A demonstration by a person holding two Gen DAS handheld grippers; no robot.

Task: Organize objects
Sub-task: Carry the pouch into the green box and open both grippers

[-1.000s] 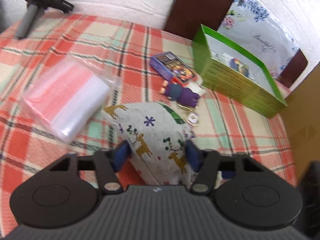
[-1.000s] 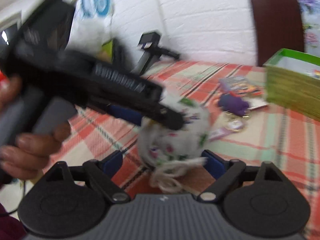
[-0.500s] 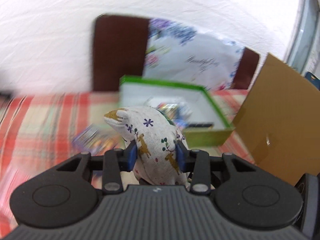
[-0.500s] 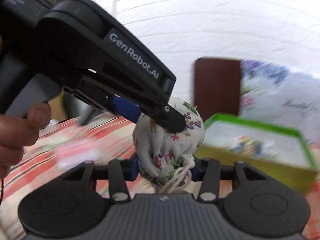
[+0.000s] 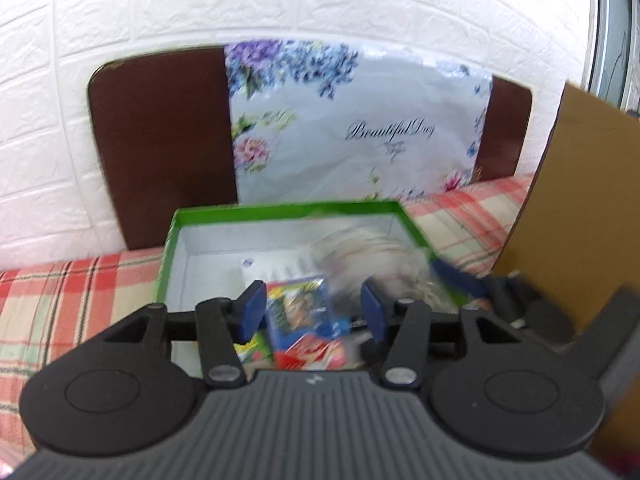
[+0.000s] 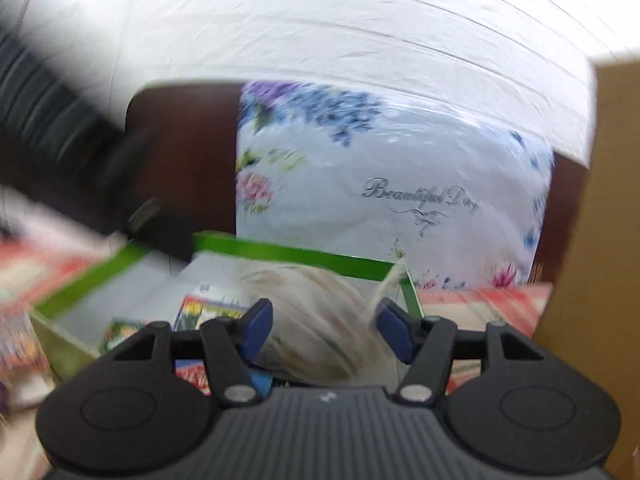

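White embossed wall panels fill the background, with a brown chair back (image 5: 160, 148) and a floral bag printed "Beautiful Day" (image 5: 356, 136) leaning against them.

From the left wrist camera, a green-rimmed cardboard box (image 5: 280, 210) sits on a red plaid tablecloth (image 5: 60, 292) in front of the bag, and a brown cardboard sheet (image 5: 580, 216) stands to the box's right. The left gripper (image 5: 312, 311) hovers over the near edge of the box with its blue pads spread apart and nothing between them. Colourful card packets (image 5: 300, 312) lie on the box floor beneath it. A motion-blurred pale cloth drawstring pouch (image 5: 376, 256) is at the right side of the box, apparently being lowered inside.

From the right wrist camera, the same box (image 6: 288, 256) appears below the floral bag (image 6: 392, 184). The right gripper (image 6: 324, 328) has its pads apart on either side of the blurred pouch (image 6: 320, 320); whether they touch the cloth cannot be told through the blur. The pouch sits over the right part of the box, beside the card packets (image 6: 208, 314), likely because the box collects the loose items. The left gripper's blurred black body (image 6: 164, 228) crosses the box's left corner.
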